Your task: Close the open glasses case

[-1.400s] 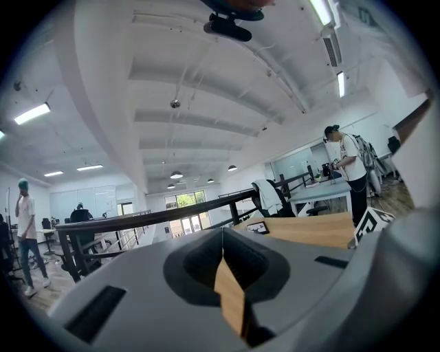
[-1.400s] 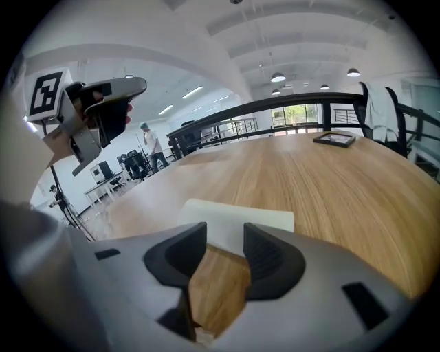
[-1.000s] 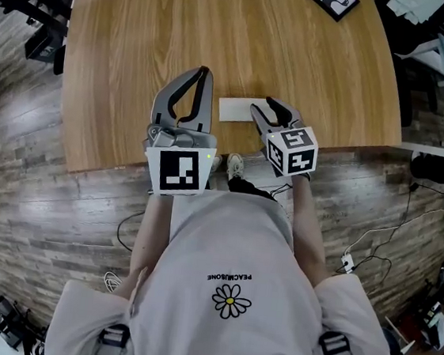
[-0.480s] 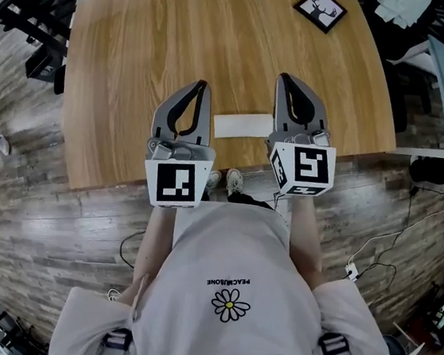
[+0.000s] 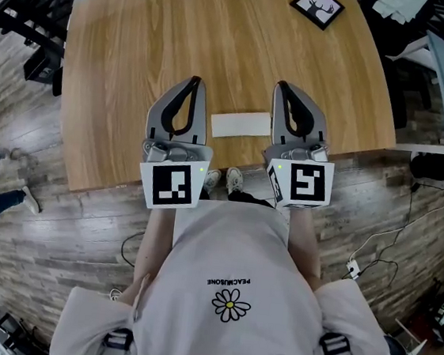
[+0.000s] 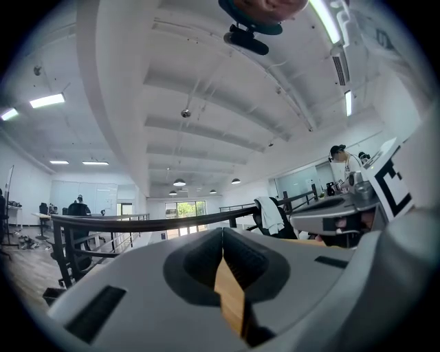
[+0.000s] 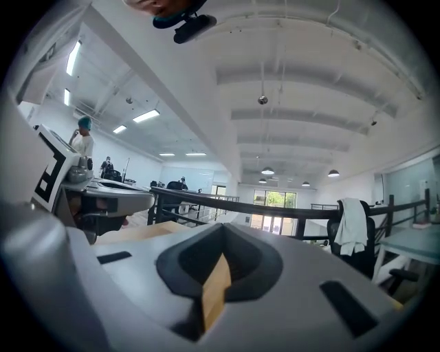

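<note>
The right tool (image 5: 285, 87) has lifted away from the glasses case (image 5: 240, 124), jaws now together

The right tongs (image 7: 223, 237) point level, jaws pressed together at the tips with nothing between them. Through the slit below the tips a strip of wooden table (image 7: 214, 295) shows. At the left, the left tongs (image 7: 137, 197) hang level alongside, with their marker cube (image 7: 49, 172) nearest the lens. Beyond runs a dark railing (image 7: 275, 208), and on the right stands a chair (image 7: 354, 237) draped in white cloth.
</note>
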A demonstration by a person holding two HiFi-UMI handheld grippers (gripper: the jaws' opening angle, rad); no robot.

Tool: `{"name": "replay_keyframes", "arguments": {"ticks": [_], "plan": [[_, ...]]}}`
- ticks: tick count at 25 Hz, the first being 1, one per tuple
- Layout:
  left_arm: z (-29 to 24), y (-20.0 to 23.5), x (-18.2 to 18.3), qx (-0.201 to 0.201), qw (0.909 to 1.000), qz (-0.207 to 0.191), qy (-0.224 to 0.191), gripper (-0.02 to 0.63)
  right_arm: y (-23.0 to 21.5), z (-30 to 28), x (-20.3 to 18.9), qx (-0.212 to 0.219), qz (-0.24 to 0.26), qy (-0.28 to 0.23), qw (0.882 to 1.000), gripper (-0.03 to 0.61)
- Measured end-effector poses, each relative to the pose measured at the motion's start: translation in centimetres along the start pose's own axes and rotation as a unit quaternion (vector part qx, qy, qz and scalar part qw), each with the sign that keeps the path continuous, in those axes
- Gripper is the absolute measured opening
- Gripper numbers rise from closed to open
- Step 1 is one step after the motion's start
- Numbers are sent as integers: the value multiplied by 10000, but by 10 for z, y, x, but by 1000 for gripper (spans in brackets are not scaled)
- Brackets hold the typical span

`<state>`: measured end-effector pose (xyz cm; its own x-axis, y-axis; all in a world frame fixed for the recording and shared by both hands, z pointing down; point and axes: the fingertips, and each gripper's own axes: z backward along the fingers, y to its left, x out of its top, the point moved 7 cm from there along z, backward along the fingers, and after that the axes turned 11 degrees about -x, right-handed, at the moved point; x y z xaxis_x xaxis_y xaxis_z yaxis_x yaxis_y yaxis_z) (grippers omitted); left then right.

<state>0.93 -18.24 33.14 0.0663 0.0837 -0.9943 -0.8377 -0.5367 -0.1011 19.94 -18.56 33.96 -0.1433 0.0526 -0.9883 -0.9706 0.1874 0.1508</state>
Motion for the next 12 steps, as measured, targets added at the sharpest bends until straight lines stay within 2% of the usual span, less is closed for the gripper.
{"name": "replay_keyframes", "arguments": {"ticks": [12], "plan": [[-1, -1, -1, -35, 10000, 16, 49, 18, 2, 0, -3, 211, -32, 93, 9997, 8]]}}
